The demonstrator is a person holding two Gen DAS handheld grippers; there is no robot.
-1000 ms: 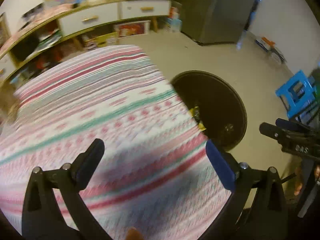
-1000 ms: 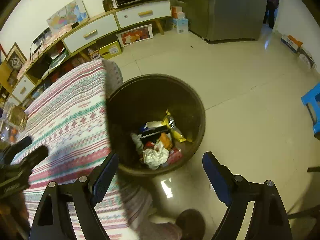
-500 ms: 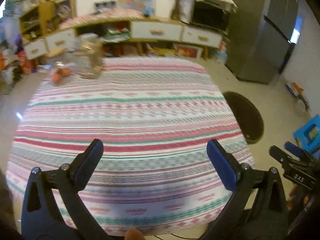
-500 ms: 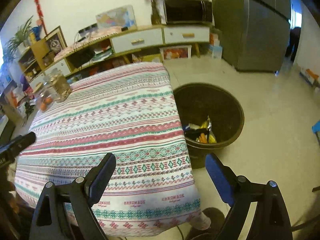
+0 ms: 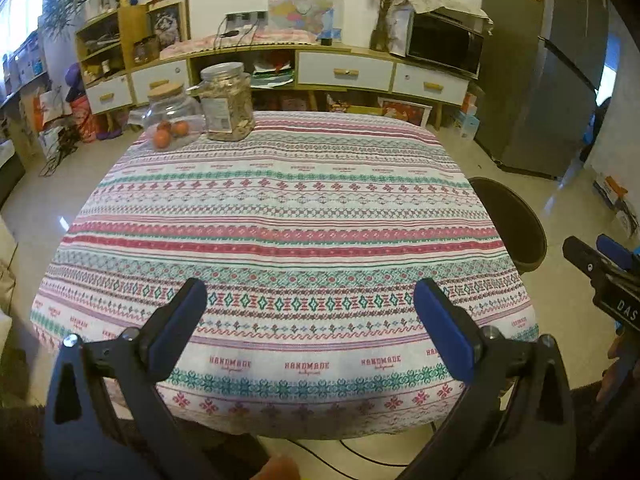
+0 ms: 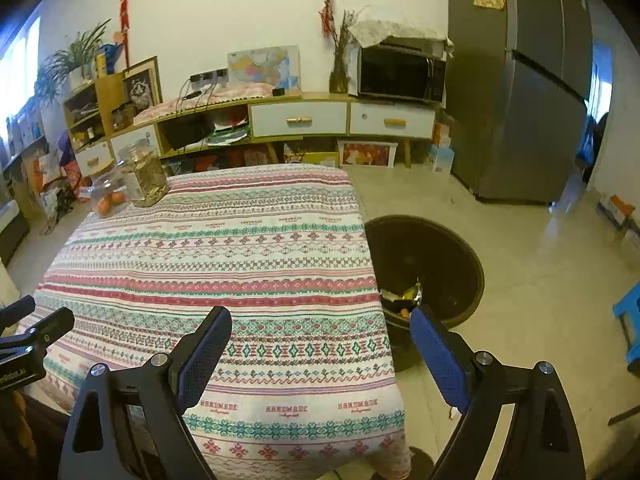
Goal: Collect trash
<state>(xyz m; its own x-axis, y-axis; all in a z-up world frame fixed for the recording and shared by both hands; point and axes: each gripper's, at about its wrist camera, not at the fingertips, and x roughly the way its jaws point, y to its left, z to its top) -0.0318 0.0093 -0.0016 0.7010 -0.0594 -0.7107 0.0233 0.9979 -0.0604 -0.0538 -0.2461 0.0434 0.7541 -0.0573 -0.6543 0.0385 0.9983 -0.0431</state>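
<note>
Right wrist view: my right hand-held gripper (image 6: 320, 344) hangs spread and empty above the table's (image 6: 224, 256) near edge; my left hand-held gripper (image 5: 310, 320) is likewise spread, holding nothing. The trash (image 6: 402, 298) lies ahead to the right in the bin (image 6: 460, 248) on the floor beside the table's right edge, nearer my right hand. I see none on the cloth.

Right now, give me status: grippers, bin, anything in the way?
Left gripper and right gripper open, empty. Trash bin on floor beside table, wrappers inside. Only two jars at the far corner.
</note>
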